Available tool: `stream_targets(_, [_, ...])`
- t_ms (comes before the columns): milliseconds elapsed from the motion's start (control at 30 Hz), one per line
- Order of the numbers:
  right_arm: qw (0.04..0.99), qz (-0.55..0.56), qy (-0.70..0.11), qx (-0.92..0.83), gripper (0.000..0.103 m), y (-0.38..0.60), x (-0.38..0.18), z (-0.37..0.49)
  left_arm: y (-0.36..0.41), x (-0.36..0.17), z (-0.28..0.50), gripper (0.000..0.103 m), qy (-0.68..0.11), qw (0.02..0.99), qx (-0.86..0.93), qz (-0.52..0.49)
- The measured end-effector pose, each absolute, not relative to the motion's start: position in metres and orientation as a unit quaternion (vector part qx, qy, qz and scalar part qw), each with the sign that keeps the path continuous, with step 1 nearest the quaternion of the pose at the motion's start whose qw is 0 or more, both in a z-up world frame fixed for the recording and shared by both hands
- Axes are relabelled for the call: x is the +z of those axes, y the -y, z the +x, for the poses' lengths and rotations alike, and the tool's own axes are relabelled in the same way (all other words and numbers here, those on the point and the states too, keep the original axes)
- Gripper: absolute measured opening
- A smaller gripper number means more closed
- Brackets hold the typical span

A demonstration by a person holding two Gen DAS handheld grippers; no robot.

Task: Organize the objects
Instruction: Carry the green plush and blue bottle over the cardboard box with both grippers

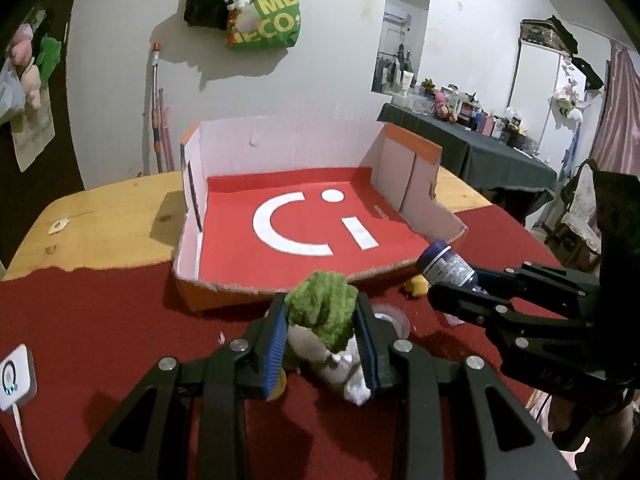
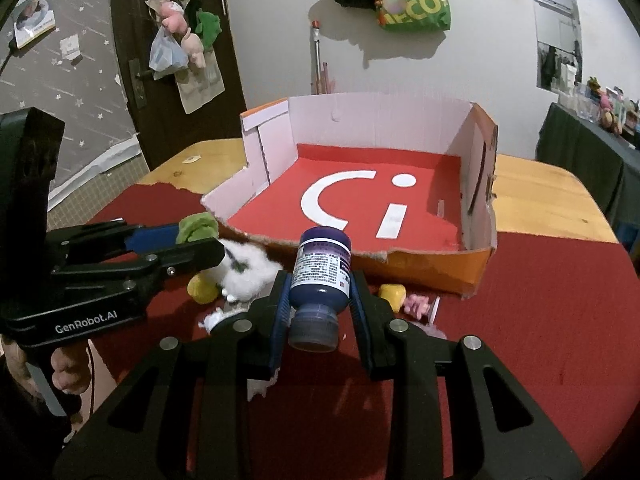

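My left gripper (image 1: 322, 312) is shut on a green and white plush toy (image 1: 320, 310), held above the red cloth just in front of the box. The same toy (image 2: 200, 229) shows in the right wrist view, with its white body hanging below the left gripper (image 2: 208, 246). My right gripper (image 2: 320, 280) is shut on a dark blue bottle (image 2: 320, 276) with a printed label, cap towards the camera. The left wrist view shows this bottle (image 1: 444, 266) in the right gripper (image 1: 452, 284) at the box's near right corner. The open cardboard box (image 1: 288, 292) has a red floor with a white logo.
Small yellow toys (image 2: 392, 294) (image 2: 202, 288) and a pink toy (image 2: 416, 304) lie on the red cloth (image 2: 540, 300) before the box. A white device with a cable (image 1: 14, 376) sits at the left. A round clear item (image 1: 390, 316) lies under the left gripper. A cluttered side table (image 1: 480, 136) stands at the right.
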State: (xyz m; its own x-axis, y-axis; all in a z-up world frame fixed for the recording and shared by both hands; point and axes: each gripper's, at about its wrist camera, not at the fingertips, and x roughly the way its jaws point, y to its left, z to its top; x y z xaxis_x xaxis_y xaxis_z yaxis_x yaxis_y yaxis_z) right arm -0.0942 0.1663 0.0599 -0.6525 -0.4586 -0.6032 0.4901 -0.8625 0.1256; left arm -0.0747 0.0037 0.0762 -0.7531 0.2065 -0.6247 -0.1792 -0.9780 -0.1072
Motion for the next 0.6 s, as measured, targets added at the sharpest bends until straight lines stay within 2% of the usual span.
stream_targets(600, [0.262,0.319,-0.015,-0.911,0.028,-0.165,0.082,-0.137,0.003,0.086,-0.125,0.034,0.036,0.118,0.926,-0.356])
